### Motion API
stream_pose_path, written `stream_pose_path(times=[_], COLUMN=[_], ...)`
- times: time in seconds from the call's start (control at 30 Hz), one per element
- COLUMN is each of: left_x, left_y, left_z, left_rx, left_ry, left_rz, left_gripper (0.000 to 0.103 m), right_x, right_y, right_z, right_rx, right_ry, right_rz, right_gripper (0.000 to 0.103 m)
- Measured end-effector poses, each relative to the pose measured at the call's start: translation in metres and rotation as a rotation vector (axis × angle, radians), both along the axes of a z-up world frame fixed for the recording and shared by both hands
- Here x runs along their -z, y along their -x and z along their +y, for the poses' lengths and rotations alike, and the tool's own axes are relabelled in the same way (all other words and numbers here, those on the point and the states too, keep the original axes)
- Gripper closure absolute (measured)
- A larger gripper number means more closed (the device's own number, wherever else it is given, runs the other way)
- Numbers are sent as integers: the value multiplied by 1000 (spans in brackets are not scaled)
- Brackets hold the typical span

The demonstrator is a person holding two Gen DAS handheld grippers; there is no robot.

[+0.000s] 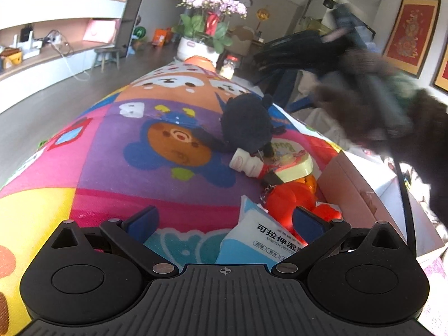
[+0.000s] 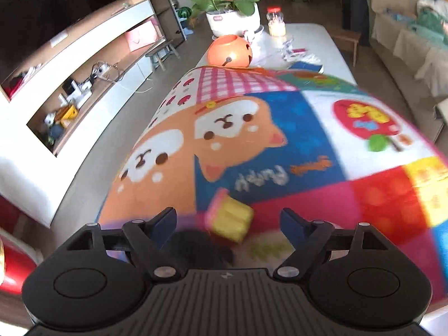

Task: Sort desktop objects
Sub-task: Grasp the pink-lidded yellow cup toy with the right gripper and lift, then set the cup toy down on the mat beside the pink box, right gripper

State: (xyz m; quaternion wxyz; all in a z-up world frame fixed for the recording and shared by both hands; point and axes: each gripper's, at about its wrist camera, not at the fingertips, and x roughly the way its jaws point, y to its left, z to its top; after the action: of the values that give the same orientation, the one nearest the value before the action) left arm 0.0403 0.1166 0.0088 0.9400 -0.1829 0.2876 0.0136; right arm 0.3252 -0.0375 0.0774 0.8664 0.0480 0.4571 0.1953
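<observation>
My left gripper (image 1: 224,219) stands open low over the cartoon mat (image 1: 117,151). A blue-and-white wet-wipe pack (image 1: 252,238) lies between its fingers, untouched by the pads. Just beyond are an orange toy (image 1: 291,198), a small white bottle (image 1: 246,163), a round pale-green lidded box (image 1: 291,159) and a black plush (image 1: 247,121). My right gripper (image 2: 228,219) is open above the mat, with a blurred yellow-and-pink block (image 2: 229,218) loose between its jaws and the black plush (image 2: 196,249) beneath. In the left wrist view it shows as a dark blur (image 1: 296,49) at upper right, held by a fuzzy sleeve (image 1: 361,106).
A pink box (image 1: 352,184) stands at the mat's right edge. At the table's far end are an orange pumpkin bucket (image 2: 229,51), a potted orchid (image 2: 232,19), a glass jar (image 2: 275,23) and small clutter. A sofa (image 2: 406,42) runs along the right.
</observation>
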Motion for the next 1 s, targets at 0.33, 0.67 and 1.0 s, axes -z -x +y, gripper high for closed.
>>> stream_pose_path(times=[0.33,0.67,1.0], left_x=[-2,-15,-30], left_y=[4,16,51], left_z=[2,5,-54], left_rx=[5,-69,114], left_ry=[17,-48,-166], left_rz=[-25,-61,-29], left_gripper=[0,0,0], right_x=[-3,-70,16], right_y=[21,230,301], right_z=[-5,-155,-213], right_rx=[-33,-163,-69], right_ry=[-24,-109,-75], right_rz=[21,-110,-19], right_gripper=[61,61,61])
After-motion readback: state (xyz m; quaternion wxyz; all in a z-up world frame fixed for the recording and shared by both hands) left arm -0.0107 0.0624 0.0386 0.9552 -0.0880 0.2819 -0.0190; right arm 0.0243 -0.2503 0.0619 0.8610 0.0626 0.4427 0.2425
